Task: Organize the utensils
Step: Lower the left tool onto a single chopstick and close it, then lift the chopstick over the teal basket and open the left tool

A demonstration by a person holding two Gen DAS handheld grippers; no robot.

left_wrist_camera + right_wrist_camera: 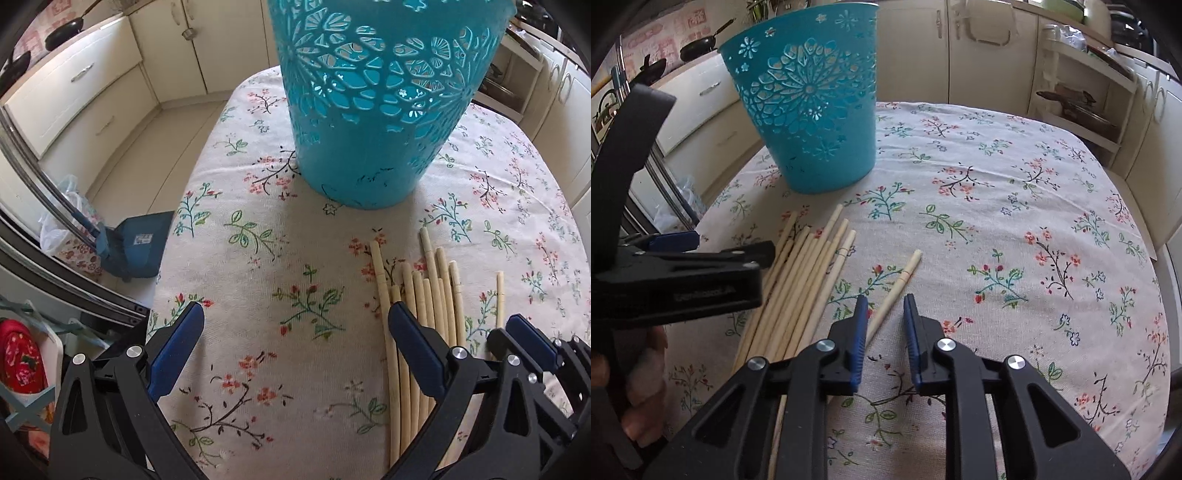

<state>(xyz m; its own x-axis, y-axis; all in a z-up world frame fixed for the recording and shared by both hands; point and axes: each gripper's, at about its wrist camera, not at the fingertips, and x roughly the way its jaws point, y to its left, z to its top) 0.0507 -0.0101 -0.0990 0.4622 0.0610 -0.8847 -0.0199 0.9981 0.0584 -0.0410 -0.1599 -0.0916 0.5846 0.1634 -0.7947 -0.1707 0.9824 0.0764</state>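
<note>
Right wrist view: the right hand-held gripper (885, 299) is straddling a lone chopstick (897, 284), jaws apart; next, clamping it, then carrying it to the basket (809, 110). The left hand-held gripper (295, 317) is gaping wide.

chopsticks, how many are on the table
About 10: roughly nine chopsticks bundled left of the right gripper, one lone chopstick lying between its fingers. Some may hide under the left gripper.

On the table (1015, 221), the basket (809, 122) stands behind a bundle of chopsticks (801, 280), with a single chopstick (899, 282) lying apart to the bundle's right, its near end between the right gripper's (884, 314) jaws.
</note>
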